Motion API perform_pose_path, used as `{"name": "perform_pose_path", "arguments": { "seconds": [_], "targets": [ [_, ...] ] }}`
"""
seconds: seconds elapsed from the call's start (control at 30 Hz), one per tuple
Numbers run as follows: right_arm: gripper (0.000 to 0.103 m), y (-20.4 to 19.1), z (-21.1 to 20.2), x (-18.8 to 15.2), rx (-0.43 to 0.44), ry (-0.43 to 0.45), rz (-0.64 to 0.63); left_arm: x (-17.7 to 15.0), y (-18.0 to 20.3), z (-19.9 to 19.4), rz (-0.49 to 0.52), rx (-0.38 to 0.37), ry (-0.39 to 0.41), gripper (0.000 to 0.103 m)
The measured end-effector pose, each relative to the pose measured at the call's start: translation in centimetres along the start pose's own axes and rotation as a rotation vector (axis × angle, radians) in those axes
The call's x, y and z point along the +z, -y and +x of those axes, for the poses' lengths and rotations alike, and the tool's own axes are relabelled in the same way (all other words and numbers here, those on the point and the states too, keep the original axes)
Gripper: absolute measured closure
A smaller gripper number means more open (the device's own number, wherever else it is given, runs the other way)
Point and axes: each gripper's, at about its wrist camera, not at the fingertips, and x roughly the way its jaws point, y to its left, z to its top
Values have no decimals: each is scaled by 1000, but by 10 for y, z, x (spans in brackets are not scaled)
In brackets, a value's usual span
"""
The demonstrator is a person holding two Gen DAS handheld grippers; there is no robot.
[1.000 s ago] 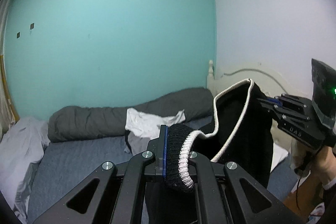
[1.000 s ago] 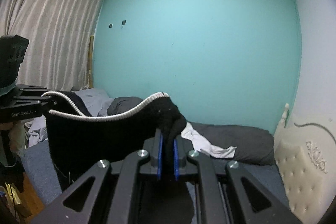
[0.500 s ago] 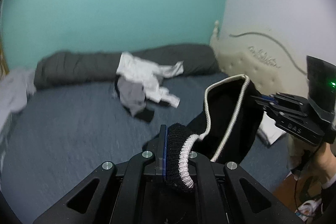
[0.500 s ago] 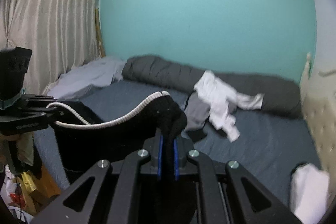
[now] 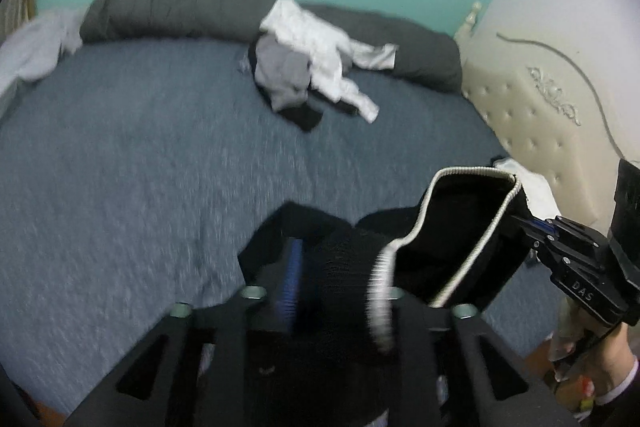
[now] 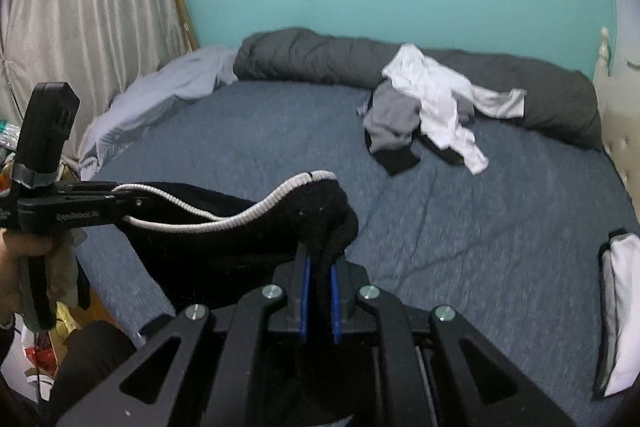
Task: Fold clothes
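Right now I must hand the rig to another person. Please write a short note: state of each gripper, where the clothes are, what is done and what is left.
Left gripper: jaws opening; the black garment is between them, its white-trimmed edge over the right finger.
Right gripper: shut on the garment's other corner.
The garment hangs between the two grippers, low over the near edge of the bed, its lower part touching the sheet.
A pile of unfolded clothes lies at the far side, against the grey duvet. A folded white piece lies at the right edge.
Done: garment picked up and spread.
Left: lay it flat, fold it, then the pile.
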Motion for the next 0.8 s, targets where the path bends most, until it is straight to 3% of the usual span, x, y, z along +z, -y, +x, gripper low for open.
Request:
{"name": "perform_pose_path", "arguments": {
  "seconds": [0.27, 0.3, 0.33, 0.5, 0.7, 0.8],
  "targets": [
    [95, -5, 21, -27, 0, -54, -52, -6, 2, -2, 36, 5, -25, 67],
    [95, -5, 22, -29, 0, -56, -52, -6, 4, -4, 49, 4, -23, 62],
    [95, -6, 23, -31, 0, -58, -51, -7, 6, -3, 56, 2, -36, 57],
    [95, -9, 28, -34, 5, -61, -43, -12, 6, 20, 53, -18, -117, 54],
    [95, -4, 35, -38, -53, -102, -27, -12, -6, 14, -57, -95, -82, 51],
    [95, -5, 38, -42, -37, -107, -34, -15, -7, 23, -68, -105, -119, 47]
  ]
}}
